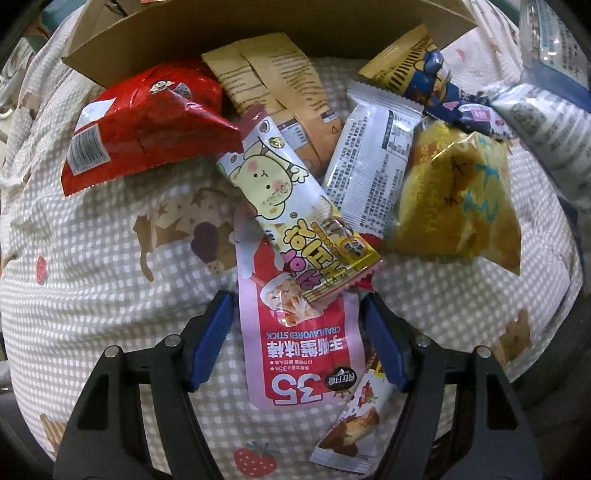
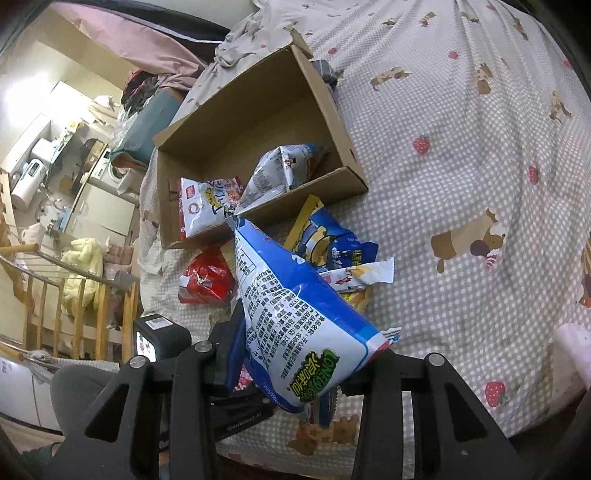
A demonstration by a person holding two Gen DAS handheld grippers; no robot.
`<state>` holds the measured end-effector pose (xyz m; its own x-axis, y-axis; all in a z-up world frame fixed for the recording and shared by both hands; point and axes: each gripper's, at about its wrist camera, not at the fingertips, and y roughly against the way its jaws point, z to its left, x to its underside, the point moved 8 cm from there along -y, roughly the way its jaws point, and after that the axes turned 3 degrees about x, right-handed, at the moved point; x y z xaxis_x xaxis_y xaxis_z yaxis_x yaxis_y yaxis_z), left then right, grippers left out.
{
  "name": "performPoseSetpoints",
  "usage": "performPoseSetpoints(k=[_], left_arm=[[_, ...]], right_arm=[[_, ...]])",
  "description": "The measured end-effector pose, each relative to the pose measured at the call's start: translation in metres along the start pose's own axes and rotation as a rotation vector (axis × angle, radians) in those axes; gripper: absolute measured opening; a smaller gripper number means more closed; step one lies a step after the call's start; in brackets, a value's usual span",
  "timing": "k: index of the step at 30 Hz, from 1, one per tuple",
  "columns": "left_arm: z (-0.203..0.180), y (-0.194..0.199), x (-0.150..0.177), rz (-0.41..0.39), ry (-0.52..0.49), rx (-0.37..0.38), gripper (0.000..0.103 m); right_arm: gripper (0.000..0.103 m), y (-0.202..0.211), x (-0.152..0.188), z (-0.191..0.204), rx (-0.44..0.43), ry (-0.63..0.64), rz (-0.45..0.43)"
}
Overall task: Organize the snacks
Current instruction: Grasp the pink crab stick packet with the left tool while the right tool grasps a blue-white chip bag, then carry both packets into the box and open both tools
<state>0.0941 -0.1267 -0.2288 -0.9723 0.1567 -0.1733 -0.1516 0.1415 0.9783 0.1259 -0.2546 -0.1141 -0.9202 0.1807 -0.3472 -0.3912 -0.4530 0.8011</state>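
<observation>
My left gripper (image 1: 297,332) points down at a pile of snacks on the bed. Its blue pads (image 1: 212,339) straddle a pink crab stick packet (image 1: 299,354) lying flat; a sliver of gap shows on each side and the packet is not buckled. A yellow cartoon stick pack (image 1: 291,199) lies across the packet's far end. My right gripper (image 2: 295,373) is shut on a blue-and-white snack bag (image 2: 295,295) held above the bed, and the bag hides the fingertips. The open cardboard box (image 2: 258,122) holds a white-and-red bag (image 2: 207,206) and a silvery bag (image 2: 280,173).
The pile also holds a red bag (image 1: 147,122), tan sachets (image 1: 273,85), a white printed pack (image 1: 369,162), a yellow bag (image 1: 458,192) and a dark blue pack (image 1: 443,96). The box wall (image 1: 258,33) stands just behind. The bed's left edge drops to a wooden railing (image 2: 74,302).
</observation>
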Motion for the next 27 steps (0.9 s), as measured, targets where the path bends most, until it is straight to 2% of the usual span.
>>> performPoseSetpoints(k=[3,7,14,17,23,27], left_arm=[[0.003,0.002,-0.001,0.0,0.019,0.012,0.053],[0.004,0.009,0.003,-0.002,0.047,0.045,0.053],[0.025,0.026,0.017,0.007,0.115,0.047,0.053],[0.038,0.042,0.02,-0.028,0.141,0.025,0.053],[0.033,0.073,0.036,-0.113,0.169,-0.001,0.053],[0.041,0.103,0.031,-0.21,0.189,-0.019,0.053]], right_arm=[[0.04,-0.002,0.001,0.003,0.01,0.015,-0.001],[0.04,-0.003,0.0,0.0,0.022,0.013,-0.002],[0.041,-0.005,0.0,-0.003,0.026,0.0,0.003],[0.041,-0.005,-0.001,0.0,0.016,0.005,0.003],[0.041,-0.006,0.001,0.01,0.005,0.026,0.008],[0.041,-0.005,0.002,0.013,-0.001,0.032,0.007]])
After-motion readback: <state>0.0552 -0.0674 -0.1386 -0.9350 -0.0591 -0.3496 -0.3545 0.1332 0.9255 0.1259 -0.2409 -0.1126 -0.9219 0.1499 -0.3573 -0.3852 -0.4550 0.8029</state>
